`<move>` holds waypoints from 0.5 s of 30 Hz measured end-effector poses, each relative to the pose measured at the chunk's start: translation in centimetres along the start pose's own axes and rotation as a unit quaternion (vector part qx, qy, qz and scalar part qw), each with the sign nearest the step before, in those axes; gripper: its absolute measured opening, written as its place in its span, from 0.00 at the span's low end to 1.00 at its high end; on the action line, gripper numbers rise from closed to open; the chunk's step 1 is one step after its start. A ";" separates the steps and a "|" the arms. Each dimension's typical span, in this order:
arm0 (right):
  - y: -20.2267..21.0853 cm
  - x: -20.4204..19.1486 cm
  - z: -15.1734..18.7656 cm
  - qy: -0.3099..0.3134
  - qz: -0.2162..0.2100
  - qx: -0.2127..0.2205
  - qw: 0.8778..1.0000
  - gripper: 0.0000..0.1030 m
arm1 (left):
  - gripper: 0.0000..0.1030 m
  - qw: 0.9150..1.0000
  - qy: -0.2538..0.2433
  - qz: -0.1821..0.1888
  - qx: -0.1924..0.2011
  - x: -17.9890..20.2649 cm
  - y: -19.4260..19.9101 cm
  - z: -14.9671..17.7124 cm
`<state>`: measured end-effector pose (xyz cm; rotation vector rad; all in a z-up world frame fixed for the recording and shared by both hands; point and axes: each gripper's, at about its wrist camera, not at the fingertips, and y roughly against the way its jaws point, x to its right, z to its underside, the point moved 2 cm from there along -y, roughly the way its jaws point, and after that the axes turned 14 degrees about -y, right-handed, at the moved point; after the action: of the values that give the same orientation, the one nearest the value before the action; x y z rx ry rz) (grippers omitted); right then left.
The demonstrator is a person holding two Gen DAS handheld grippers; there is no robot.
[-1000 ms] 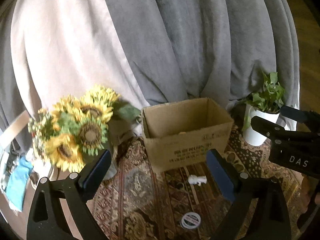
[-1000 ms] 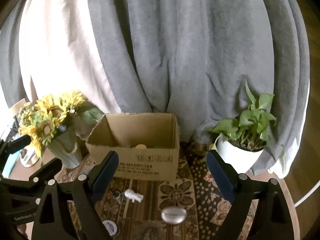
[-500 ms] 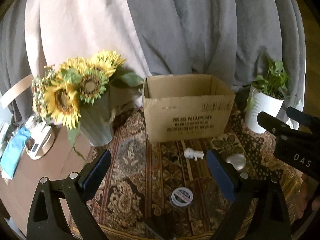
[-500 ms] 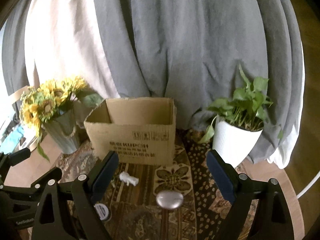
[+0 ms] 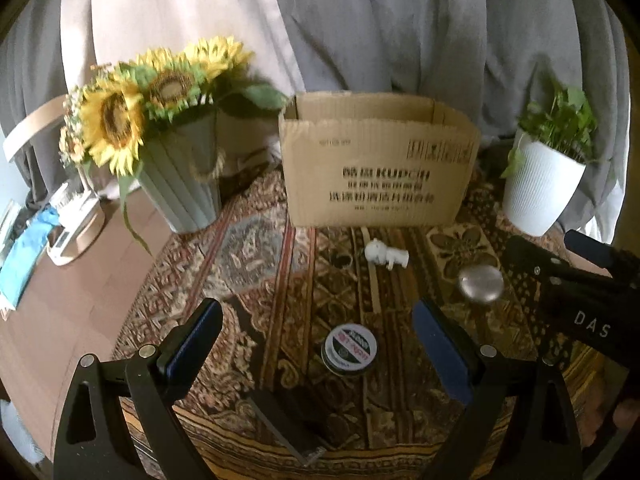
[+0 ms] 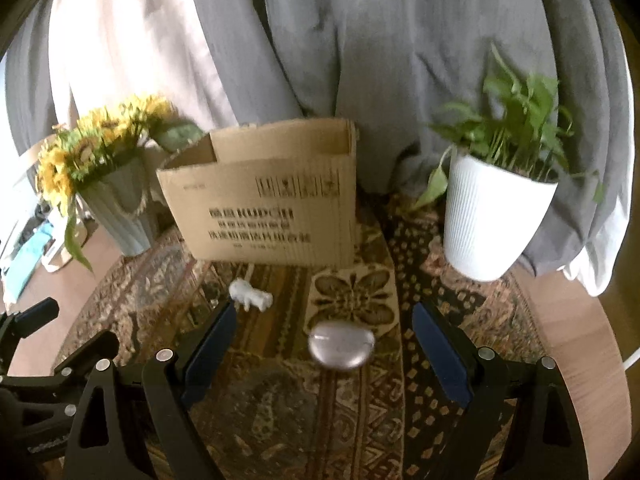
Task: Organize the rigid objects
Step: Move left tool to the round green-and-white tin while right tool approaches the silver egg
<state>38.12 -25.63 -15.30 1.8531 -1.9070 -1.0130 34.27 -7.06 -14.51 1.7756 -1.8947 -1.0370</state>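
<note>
An open cardboard box (image 5: pixel 378 168) (image 6: pixel 272 208) stands at the back of a patterned cloth. In front of it lie a small white figurine (image 5: pixel 386 255) (image 6: pixel 250 295), a shiny metal pebble (image 5: pixel 480 283) (image 6: pixel 341 344), a round tin with a printed lid (image 5: pixel 350 346) and a dark flat bar (image 5: pixel 286 424). My left gripper (image 5: pixel 316 344) is open above the cloth, the tin lying between its fingers and a little ahead. My right gripper (image 6: pixel 320 344) is open, the metal pebble between its fingers, untouched. The right gripper (image 5: pixel 576 292) also shows at the right edge of the left wrist view.
A grey vase of sunflowers (image 5: pixel 160 136) (image 6: pixel 108 184) stands left of the box, a white pot with a green plant (image 5: pixel 540 184) (image 6: pixel 492 212) on the right. Grey and pale drapes hang behind. Bare wooden tabletop (image 5: pixel 76 292) lies left of the cloth, with blue and white items at the far left.
Both grippers have come down toward the cloth; the box, figurine, tin and pebble appear larger and higher in view. The dark bar has entered the left wrist view. Both jaws stay open.
</note>
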 end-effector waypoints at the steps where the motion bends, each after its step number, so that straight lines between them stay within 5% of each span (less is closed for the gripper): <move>1: -0.3 0.1 0.1 0.000 0.000 -0.003 1.000 0.88 | 0.94 1.000 0.000 0.002 -0.006 0.2 -0.4 0.3; 15: -6.1 2.6 1.8 -0.012 -0.008 -0.078 0.997 0.88 | 0.91 0.996 0.022 0.026 -0.088 1.6 -5.5 2.3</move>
<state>41.22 -27.13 -21.24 1.7787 -1.7739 -1.1603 36.38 -7.69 -20.28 1.6282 -1.7568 -1.1003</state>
